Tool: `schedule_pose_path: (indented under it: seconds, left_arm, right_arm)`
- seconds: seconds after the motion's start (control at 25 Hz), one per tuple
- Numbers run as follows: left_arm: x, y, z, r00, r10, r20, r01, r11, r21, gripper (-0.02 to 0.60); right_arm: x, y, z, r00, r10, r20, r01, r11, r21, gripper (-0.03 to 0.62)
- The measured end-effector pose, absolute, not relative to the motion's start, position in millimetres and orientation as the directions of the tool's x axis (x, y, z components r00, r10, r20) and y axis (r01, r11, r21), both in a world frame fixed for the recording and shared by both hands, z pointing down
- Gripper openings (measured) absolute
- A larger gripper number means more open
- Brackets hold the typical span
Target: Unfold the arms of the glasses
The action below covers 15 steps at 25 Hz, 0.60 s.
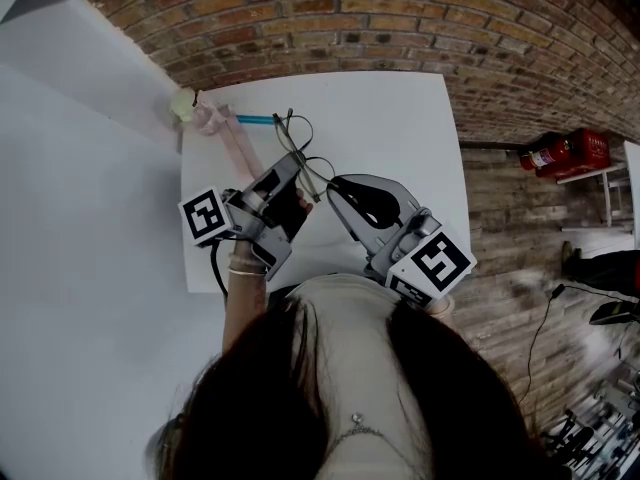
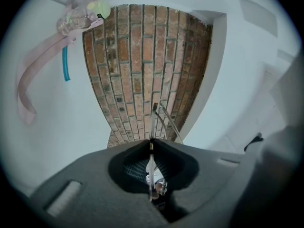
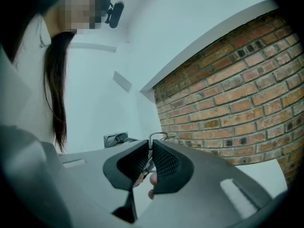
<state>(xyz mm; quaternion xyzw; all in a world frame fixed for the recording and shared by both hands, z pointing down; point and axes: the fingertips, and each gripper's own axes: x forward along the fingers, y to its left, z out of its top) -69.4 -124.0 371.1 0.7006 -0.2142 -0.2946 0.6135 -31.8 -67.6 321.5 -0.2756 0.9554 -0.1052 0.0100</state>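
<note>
Nearest, long dark hair [image 1: 300,398] is seen filling the bottom of the head view. Just beyond it, the left claw [image 2: 152,144], moulded in matte grey with ribbed black pads, is closed on the glasses [image 2: 161,120]. A clear lens is pinched edge-on between its jaws, and thin curved wire arms are seen rising past the tips. The right claw [image 3: 149,148] is likewise clamped on a loop of the thin metal frame. This detail is lost in the head view, where only fine dark wires are made out between the two claws, held above the smooth white table [image 1: 400,118]. Whether the arms are folded cannot be told. At the table's far corner a pale pink strap [image 1: 232,140] and a teal tube [image 1: 255,120] are laid, and a rough brick wall [image 1: 400,28] is seen behind.
</note>
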Motion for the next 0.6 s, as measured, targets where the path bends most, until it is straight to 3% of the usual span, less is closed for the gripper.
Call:
schedule_pose_path:
  seconds: [0.6]
  left_arm:
    - [-64, -119, 378, 0.75, -0.651, -0.116, 0.029, -0.143, 0.989, 0.023]
  right_arm:
    - [-26, -70, 303, -0.835, -0.55, -0.01, -0.538, 0.82, -0.195, 0.031]
